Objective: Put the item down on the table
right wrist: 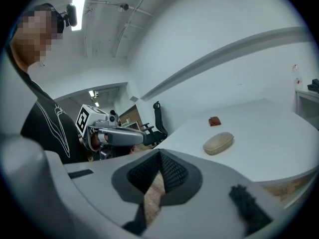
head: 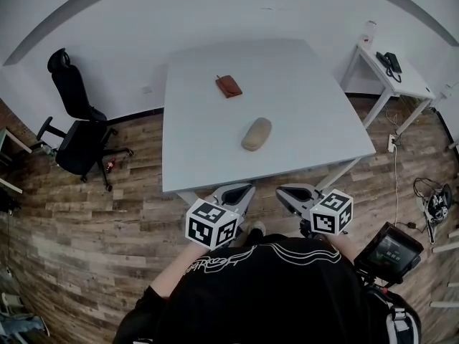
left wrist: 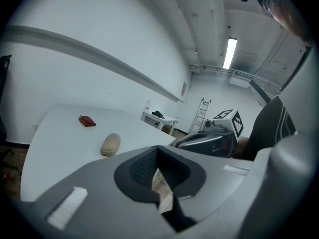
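A beige oblong case (head: pixel 257 134) lies near the middle of the white table (head: pixel 201 156), and a small red-brown wallet (head: pixel 229 86) lies farther back. The left gripper view shows the case (left wrist: pixel 110 144) and the wallet (left wrist: pixel 87 121), and so does the right gripper view, with the case (right wrist: pixel 218 143) in front of the wallet (right wrist: pixel 215 121). My left gripper (head: pixel 240 190) and right gripper (head: pixel 287 190) hang side by side just off the table's near edge, close to the person's body. Both are shut with nothing between the jaws. Each shows in the other's view, the right gripper (left wrist: pixel 209 141) and the left gripper (right wrist: pixel 117 136).
A black office chair (head: pixel 79 120) stands on the wood floor left of the table. At the back right is a small white side table (head: pixel 401 84) with a dark phone (head: pixel 389 61) on it. Cables (head: pixel 434 199) lie on the floor at the right.
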`<state>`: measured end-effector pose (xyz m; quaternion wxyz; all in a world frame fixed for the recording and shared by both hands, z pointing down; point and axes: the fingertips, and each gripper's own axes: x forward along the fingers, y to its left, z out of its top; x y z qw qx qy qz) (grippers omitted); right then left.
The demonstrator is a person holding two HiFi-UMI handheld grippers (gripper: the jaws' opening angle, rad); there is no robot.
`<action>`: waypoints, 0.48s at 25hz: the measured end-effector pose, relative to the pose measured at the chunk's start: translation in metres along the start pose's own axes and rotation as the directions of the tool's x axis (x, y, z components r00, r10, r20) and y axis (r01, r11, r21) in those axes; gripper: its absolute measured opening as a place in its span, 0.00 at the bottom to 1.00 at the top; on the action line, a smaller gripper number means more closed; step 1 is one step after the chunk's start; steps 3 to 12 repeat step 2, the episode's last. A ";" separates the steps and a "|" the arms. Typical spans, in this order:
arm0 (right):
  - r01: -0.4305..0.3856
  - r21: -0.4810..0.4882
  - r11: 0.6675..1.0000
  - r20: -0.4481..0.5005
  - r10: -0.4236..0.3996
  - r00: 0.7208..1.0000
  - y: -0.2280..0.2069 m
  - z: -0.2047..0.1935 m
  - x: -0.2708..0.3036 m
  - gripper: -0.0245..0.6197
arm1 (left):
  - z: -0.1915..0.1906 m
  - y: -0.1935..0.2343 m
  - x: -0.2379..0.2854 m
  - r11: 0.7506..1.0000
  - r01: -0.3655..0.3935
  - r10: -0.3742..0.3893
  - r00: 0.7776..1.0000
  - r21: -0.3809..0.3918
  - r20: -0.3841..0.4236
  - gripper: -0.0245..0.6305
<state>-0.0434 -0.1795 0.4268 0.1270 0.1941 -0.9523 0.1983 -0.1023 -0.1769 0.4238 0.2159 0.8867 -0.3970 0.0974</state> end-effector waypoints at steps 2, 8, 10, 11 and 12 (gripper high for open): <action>-0.003 -0.004 1.000 0.002 0.003 1.000 0.000 0.002 0.001 0.05 | 0.000 0.001 0.000 1.000 0.000 0.000 1.000 -0.002 0.002 0.05; -0.003 -0.004 1.000 0.002 0.003 1.000 0.000 0.002 0.001 0.05 | 0.000 0.001 0.000 1.000 0.000 0.000 1.000 -0.002 0.002 0.05; -0.003 -0.004 1.000 0.002 0.003 1.000 0.000 0.002 0.001 0.05 | 0.000 0.001 0.000 1.000 0.000 0.000 1.000 -0.002 0.002 0.05; -0.003 -0.004 1.000 0.002 0.003 1.000 0.000 0.002 0.001 0.05 | 0.000 0.001 0.000 1.000 0.000 0.000 1.000 -0.002 0.002 0.05; -0.003 -0.004 1.000 0.002 0.003 1.000 0.000 0.002 0.001 0.05 | 0.000 0.001 0.000 1.000 0.000 0.000 1.000 -0.002 0.002 0.05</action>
